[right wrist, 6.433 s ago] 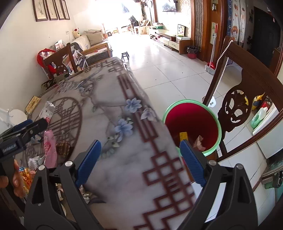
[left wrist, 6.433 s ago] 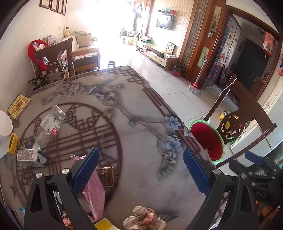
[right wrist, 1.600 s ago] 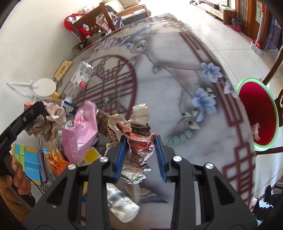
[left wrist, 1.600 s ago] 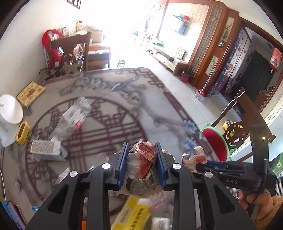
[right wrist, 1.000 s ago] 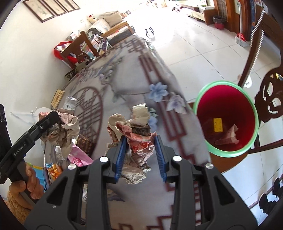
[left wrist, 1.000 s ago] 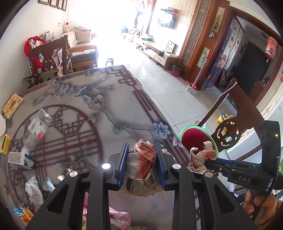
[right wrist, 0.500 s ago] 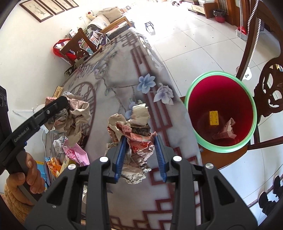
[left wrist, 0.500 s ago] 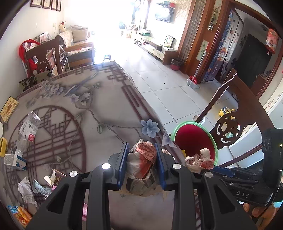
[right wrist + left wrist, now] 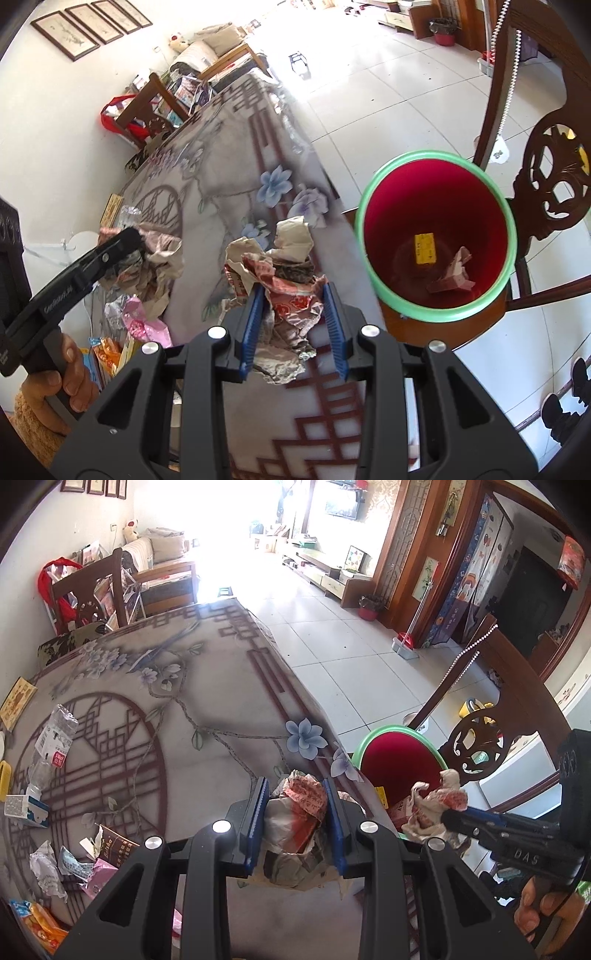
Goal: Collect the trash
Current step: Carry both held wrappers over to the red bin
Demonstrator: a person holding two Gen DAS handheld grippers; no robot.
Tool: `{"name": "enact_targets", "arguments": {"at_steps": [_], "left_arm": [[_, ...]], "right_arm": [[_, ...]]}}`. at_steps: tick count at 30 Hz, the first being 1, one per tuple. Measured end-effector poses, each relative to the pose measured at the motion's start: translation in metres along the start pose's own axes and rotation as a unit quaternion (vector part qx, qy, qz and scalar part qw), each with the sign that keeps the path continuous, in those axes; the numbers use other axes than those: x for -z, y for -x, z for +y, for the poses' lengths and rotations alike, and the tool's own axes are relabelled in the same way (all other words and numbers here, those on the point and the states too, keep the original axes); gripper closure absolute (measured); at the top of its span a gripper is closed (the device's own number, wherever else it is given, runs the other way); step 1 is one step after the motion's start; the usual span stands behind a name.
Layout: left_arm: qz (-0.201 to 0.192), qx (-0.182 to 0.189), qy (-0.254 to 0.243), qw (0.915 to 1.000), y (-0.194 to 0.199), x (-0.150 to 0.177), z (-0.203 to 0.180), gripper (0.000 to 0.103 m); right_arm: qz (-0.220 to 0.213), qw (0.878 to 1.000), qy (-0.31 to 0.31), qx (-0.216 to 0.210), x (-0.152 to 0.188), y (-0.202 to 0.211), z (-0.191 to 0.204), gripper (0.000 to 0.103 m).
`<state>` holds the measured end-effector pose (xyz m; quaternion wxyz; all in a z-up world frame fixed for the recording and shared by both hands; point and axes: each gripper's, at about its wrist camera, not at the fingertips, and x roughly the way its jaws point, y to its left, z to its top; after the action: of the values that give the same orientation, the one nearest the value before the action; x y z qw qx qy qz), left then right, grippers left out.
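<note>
Two crumpled paper wads: one [image 9: 295,823] clamped in the left gripper [image 9: 295,823], lower centre; the other [image 9: 284,295] clamped in the right gripper [image 9: 293,325], lower centre. Red bin [image 9: 436,236] with green rim, right of centre, beside the table [image 9: 229,192]. Loose litter [image 9: 55,856] on table, lower left.

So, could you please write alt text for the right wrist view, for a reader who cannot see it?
The right gripper clamps a crumpled paper wad above the patterned table, near the red bin with a green rim beside it. At left, the left gripper holds another wad.
</note>
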<state>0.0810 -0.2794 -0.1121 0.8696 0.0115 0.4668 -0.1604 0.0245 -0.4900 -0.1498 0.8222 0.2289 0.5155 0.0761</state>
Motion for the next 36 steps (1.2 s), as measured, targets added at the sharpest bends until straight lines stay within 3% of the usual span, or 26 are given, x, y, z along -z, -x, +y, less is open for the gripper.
{"name": "enact_targets", "arguments": {"at_steps": [16,30,36], "left_arm": [[0.011,0.002,-0.002,0.9999,-0.008,-0.001,-0.009,0.076],[0.015,-0.002,-0.002,0.9999,-0.013,-0.002,-0.01,0.075],[0.039,-0.032,-0.013,0.9986,-0.023,-0.003,-0.007,0.075]], "right_arm": [[-0.014,0.999,-0.025,0.032,-0.021,0.012,-0.048,0.07],[-0.004,1.0,-0.009,0.017,-0.02,0.005,-0.036,0.07],[-0.007,0.999,-0.033,0.009,-0.02,0.002,-0.038,0.07]]}}
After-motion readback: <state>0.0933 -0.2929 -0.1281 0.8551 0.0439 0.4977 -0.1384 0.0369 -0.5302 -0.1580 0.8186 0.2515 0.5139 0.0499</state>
